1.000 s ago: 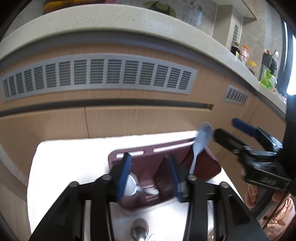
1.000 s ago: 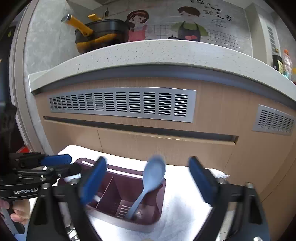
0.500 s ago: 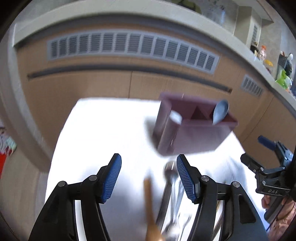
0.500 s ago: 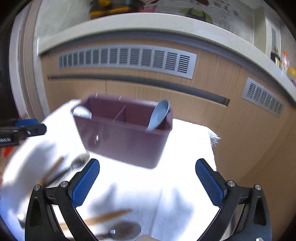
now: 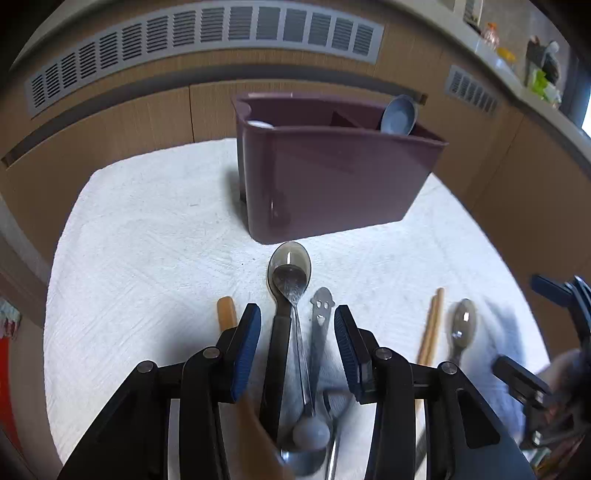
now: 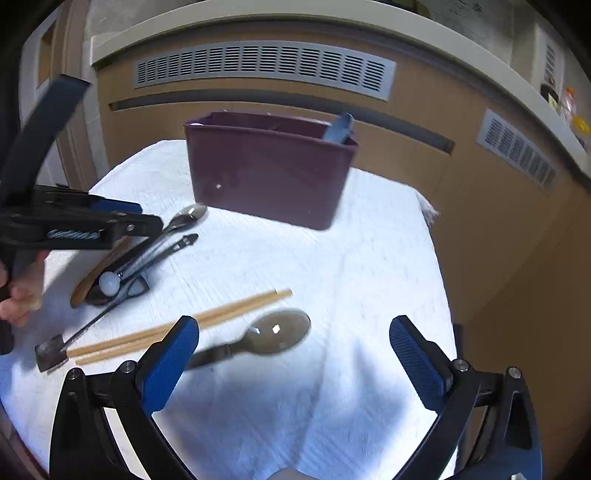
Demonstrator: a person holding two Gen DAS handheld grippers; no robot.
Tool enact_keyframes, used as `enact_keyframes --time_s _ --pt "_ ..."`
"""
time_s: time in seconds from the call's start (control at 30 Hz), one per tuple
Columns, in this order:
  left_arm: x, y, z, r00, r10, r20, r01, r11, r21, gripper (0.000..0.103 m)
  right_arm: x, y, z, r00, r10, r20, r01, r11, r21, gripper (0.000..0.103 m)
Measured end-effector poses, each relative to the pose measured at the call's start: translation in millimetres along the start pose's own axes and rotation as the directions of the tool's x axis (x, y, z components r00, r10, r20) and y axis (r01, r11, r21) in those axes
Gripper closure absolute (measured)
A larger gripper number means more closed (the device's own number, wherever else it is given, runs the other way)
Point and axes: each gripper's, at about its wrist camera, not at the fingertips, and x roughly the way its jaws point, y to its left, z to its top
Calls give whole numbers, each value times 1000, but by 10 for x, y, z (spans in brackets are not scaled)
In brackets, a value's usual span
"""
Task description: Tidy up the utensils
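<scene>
A maroon utensil holder stands at the back of a white towel, with a blue spoon leaning in its right compartment and a white utensil at its left. My left gripper is open and empty, hovering over a pile of utensils: a dark spoon, a metal spoon and a metal handle with a face. My right gripper is open and empty above a dark spoon and wooden chopsticks.
The white towel covers a small table in front of wooden cabinet fronts with grey vents. A wooden handle lies left of the pile. The chopsticks and a second spoon lie at right.
Both grippers have pulled back from the holder and dropped lower toward the towel. The left one now hovers over the utensil pile, the right one over the chopsticks and dark spoon.
</scene>
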Motion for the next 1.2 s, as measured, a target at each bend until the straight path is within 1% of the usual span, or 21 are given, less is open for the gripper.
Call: enact_keyframes --time_s 0.07,0.13,0.17,0.2,0.27,0.33,0.4,0.57,0.7,0.8,0.87,0.93,1.03,1.1,1.13,1.2 --pt "113 -28 46 999 17 -28 -17 1000 1 63 -26 -81 -92 1000 6 -2 -6 999 36 1" --pt "193 -57 70 997 60 -58 -60 998 6 63 -37 -143 -164 999 33 -12 -33 998 62 1" --pt "179 -76 61 995 70 -68 -70 998 8 63 -32 -161 -189 999 47 -24 -45 997 67 1" --pt "128 -87 39 996 57 -68 -56 998 10 63 -21 -167 -207 998 58 -35 -55 996 67 1" --pt "16 -95 -25 998 47 -52 -46 999 12 63 -19 -173 -249 998 58 -35 -55 997 62 1" --pt "-106 -89 -119 998 59 -38 -59 998 3 63 -22 -172 -276 999 35 -21 -34 998 58 1" --pt "-215 -89 -221 999 43 -23 -43 999 -10 63 -19 -163 -269 1000 23 -11 -23 998 59 1" --pt "-397 -126 -457 999 38 -1 -38 999 -19 63 28 -124 -241 996 85 -33 -81 993 91 1" --pt "-582 -165 -697 997 32 73 -32 999 -8 63 74 -82 -253 994 88 -67 -82 992 93 1" --pt "-636 -179 -858 994 17 108 -15 1000 -13 63 69 -75 -266 994 78 -81 -70 993 98 1" --pt "-630 -168 -923 994 13 113 -10 1000 -27 63 60 -62 -277 994 68 -85 -60 994 93 1" --pt "-582 -174 -935 995 9 101 -7 1000 -26 63 45 -47 -290 995 51 -82 -44 995 89 1" --pt "-497 -231 -897 993 53 104 -53 999 -2 63 39 -44 -300 996 39 -80 -32 996 86 1" --pt "-419 -250 -854 988 108 107 -109 994 1 63 34 -52 -305 996 32 -80 -25 995 94 1" --pt "-379 -246 -828 988 118 104 -118 993 -5 63 31 -61 -307 996 27 -81 -19 995 100 1" --pt "-330 -243 -782 988 113 103 -111 994 -19 64 16 -79 -310 997 25 -80 -16 993 115 1"
